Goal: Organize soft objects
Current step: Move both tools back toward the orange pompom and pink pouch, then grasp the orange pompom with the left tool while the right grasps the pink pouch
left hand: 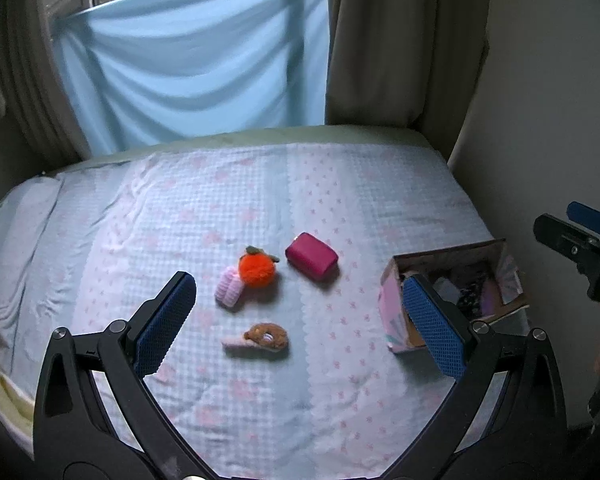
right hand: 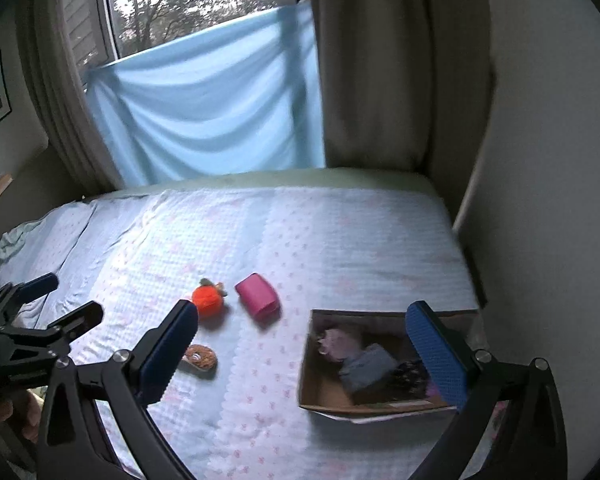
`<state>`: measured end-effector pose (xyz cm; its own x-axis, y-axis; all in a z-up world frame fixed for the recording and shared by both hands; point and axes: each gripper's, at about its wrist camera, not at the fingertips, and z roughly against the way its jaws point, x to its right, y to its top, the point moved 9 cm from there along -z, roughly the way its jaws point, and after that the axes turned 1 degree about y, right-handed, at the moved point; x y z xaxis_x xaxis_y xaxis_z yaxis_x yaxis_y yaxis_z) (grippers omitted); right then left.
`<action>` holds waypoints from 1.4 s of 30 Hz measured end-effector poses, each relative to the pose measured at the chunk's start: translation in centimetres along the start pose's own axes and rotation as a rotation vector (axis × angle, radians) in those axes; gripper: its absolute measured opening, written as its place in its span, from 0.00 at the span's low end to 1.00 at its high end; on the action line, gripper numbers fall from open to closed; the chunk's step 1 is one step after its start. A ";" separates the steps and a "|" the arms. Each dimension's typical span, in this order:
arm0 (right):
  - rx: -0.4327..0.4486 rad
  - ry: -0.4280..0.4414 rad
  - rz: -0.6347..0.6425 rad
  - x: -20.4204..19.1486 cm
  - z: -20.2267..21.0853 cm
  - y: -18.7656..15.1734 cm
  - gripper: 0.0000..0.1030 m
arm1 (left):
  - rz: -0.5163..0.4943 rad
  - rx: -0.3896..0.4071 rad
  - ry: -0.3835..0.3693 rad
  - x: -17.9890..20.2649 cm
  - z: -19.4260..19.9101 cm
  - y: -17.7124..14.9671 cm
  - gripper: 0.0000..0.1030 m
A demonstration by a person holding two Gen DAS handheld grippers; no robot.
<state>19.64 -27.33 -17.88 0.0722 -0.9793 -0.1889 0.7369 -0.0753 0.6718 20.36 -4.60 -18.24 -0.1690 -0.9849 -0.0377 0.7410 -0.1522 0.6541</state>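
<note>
Soft objects were seen spread at the centre of the left wrist frame, on the bed [left hand: 340, 184] with its pale blue and pink quilt. An orange plush fruit [left hand: 257, 270] was touching a pink rolled item [left hand: 230, 291] on its left. A magenta pouch [left hand: 312, 261] was lying just right of the fruit, apart from it. A brown donut-shaped plush [left hand: 266, 338] was lying below them, nearer the camera. A cardboard box [left hand: 392, 304] was placed at the right of the frame, near the bed's edge, with several fabric items [right hand: 364, 362] inside; these were too blurred to be told apart.

The left tool [left hand: 300, 320] was held released above the bed, fingers wide apart, nothing between them. The right tool [right hand: 302, 350] was likewise held spread and empty, with its right finger in front of the box in the right wrist view. Each tool was caught at the edge of the other's frame.

A light blue cloth [left hand: 196, 68] was hung across the window [right hand: 180, 4] at the top of the frame, between beige curtains [left hand: 400, 40].
</note>
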 end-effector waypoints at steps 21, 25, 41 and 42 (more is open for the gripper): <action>-0.223 0.084 0.102 -5.3 -29.3 -3.3 1.00 | -0.226 -0.083 -0.005 -5.0 -27.8 -4.9 0.99; -0.271 0.093 0.120 -5.9 -33.6 -4.9 0.99 | -0.232 -0.113 -0.012 -5.7 -31.8 -6.0 0.97; -0.504 0.152 0.306 -7.8 -44.8 -9.4 0.85 | -0.262 -0.224 0.003 -6.7 -40.8 -9.5 0.45; -0.513 0.157 0.307 -7.8 -45.2 -9.5 0.82 | -0.253 -0.232 0.000 -6.8 -41.1 -9.5 0.41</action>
<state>42.45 -10.47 -55.14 0.4013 -0.8999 -0.1707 0.8935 0.3436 0.2893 41.15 0.14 -55.25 -0.3666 -0.9135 -0.1765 0.8035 -0.4065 0.4350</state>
